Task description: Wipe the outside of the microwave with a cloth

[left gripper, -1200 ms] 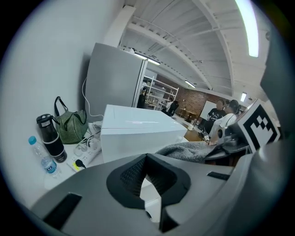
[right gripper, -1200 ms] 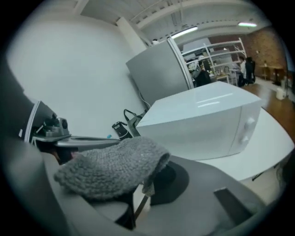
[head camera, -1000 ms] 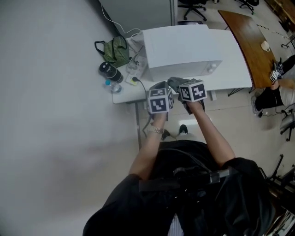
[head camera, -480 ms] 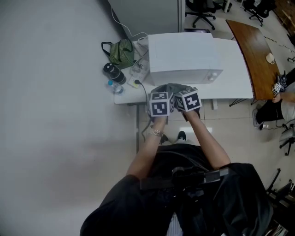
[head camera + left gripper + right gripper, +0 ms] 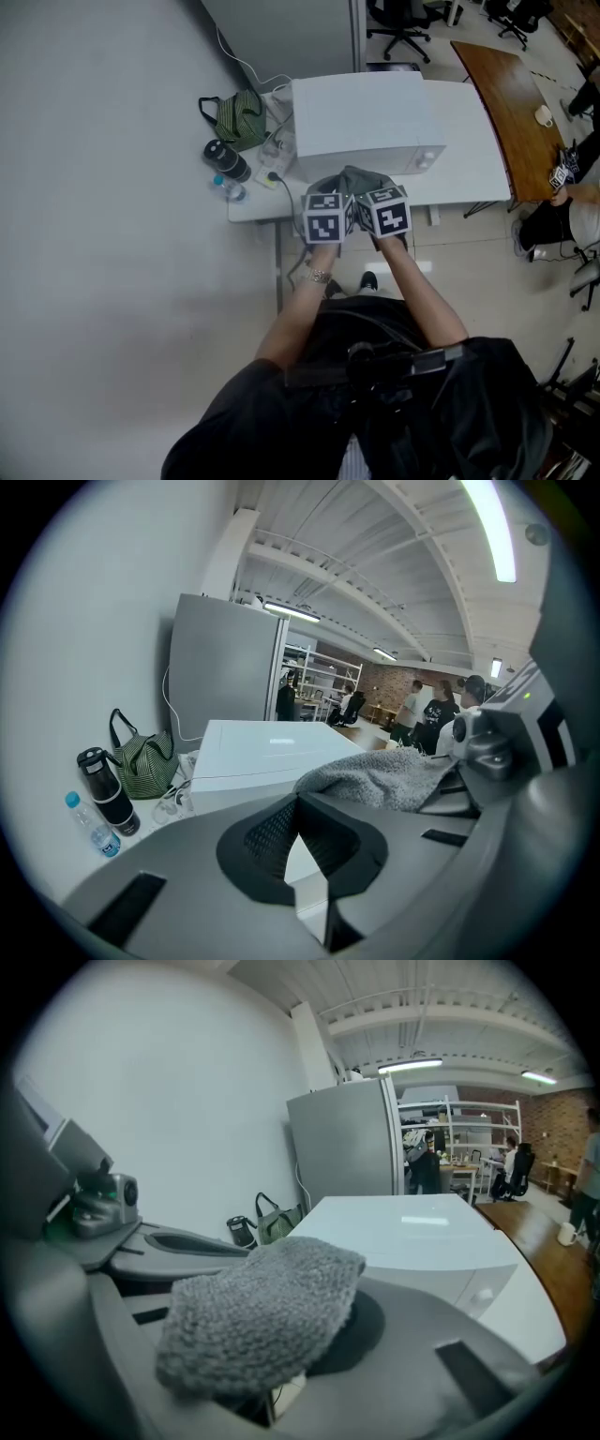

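We judge wiping not yet begun: the one cloth (image 5: 352, 180) hangs in front of the one microwave (image 5: 361, 112) on the desk (image 5: 469, 141), not touching it. All outside faces remain to do. Of the two, the right hand-held gripper (image 5: 281, 1327) clamps the cloth; the left hand-held gripper (image 5: 298, 803), tips together, appears to pinch its edge. Beside the microwave are one bag (image 5: 234, 117), one flask (image 5: 225, 159) and one bottle (image 5: 228, 187).

A white wall (image 5: 94, 141) stood left of the left tool (image 5: 327, 190), a grey cabinet (image 5: 281, 28) beyond it. Right of the right tool (image 5: 372, 187) lay pale floor (image 5: 469, 248) and a wooden table (image 5: 511, 94) (office chairs (image 5: 398, 14) behind).
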The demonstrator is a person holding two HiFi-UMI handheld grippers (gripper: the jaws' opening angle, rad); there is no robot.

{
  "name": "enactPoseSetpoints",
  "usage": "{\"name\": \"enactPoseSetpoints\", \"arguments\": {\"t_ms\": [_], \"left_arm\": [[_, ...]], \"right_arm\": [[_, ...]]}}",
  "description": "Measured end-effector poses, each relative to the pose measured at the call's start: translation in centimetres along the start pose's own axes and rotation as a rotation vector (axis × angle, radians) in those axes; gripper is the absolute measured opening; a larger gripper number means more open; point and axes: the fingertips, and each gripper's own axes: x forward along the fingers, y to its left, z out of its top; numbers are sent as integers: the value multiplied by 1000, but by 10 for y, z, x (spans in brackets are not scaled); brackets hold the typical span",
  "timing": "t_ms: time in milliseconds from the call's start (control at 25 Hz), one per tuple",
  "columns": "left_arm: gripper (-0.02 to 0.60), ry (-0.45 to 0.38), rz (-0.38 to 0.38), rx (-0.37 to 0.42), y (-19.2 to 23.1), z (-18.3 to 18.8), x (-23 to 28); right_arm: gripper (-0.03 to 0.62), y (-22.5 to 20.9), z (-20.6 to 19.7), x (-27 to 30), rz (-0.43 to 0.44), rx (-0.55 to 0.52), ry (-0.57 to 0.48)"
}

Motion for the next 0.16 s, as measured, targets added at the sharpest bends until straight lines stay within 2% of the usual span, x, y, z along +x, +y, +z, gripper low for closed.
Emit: {"name": "enactPoseSetpoints", "arguments": {"t_ms": [160], "left_arm": [[-3,0,-3,8,-1,4,5]], "right_arm": [[14,-6,12,-6,-15,0,-32]]}}
